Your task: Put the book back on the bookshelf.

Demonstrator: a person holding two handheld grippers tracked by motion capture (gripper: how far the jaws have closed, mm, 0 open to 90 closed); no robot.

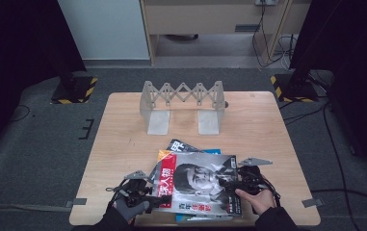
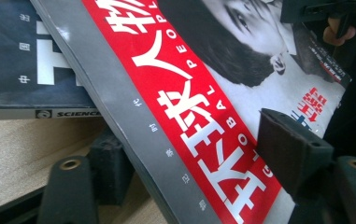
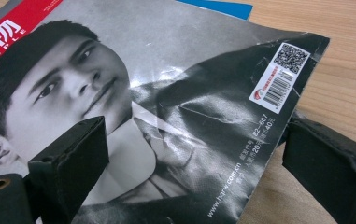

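Note:
A magazine (image 1: 198, 185) with a red title band and a black-and-white portrait lies askew on top of a small stack near the table's front edge. My left gripper (image 1: 156, 191) is at its spine. In the left gripper view (image 2: 199, 154) one pad (image 2: 110, 158) sits under the grey spine and the other pad (image 2: 288, 144) over the cover (image 2: 203, 93), with a gap left. My right gripper (image 1: 230, 184) is at the right edge. In the right gripper view (image 3: 199, 158) its jaws stand wide apart astride the creased barcode corner (image 3: 278, 74).
Under the top magazine lie a dark blue one (image 2: 35, 60) and a bright blue one (image 3: 222, 7). A grey accordion-style rack (image 1: 183, 103) stands at the back of the wooden table (image 1: 123, 139). Black stands and cables are on the floor around the table.

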